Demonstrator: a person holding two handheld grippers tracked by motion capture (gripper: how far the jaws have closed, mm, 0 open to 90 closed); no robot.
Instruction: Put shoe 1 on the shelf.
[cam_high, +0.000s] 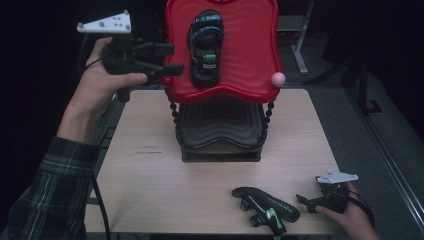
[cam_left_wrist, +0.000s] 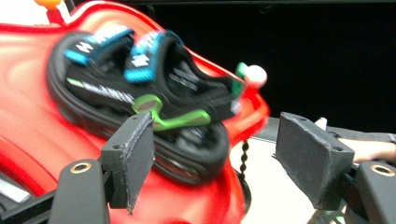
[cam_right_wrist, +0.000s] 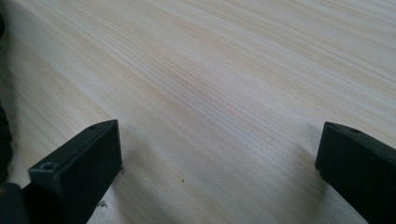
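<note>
Left gripper (cam_high: 167, 57), black, two-jawed, with a grey three-cornered plate on top, was held up in the upper left of the high view, just beside the left edge of the glossy red wavy-rimmed plastic tray (cam_high: 250, 60) that forms the top tier of a two-level stand. Its jaws stood spread and held nothing. In the left gripper view (cam_left_wrist: 215, 163) both pads framed the near end of the black strapped sandal with blue and green trim (cam_left_wrist: 140, 102); the picture was blurred, so contact could not be judged, though a gap seemed to show.

That sandal (cam_high: 205, 45) lay lengthwise in the middle of the red tray, upper centre of the high view. A pink ball knob (cam_high: 277, 78) sat at the tray's right front corner. Below it sat the black lower tray (cam_high: 220, 127), joined by beaded black posts.

A second matching black sandal with green trim (cam_high: 266, 207) lay on the pale wood-grain table (cam_high: 150, 170), lower right of centre.

Right gripper (cam_high: 303, 201) rested low at the lower right, near that sandal but apart from it. In the right gripper view (cam_right_wrist: 217, 168) its jaws stood wide apart over bare tabletop (cam_right_wrist: 210, 79), gripping nothing.
</note>
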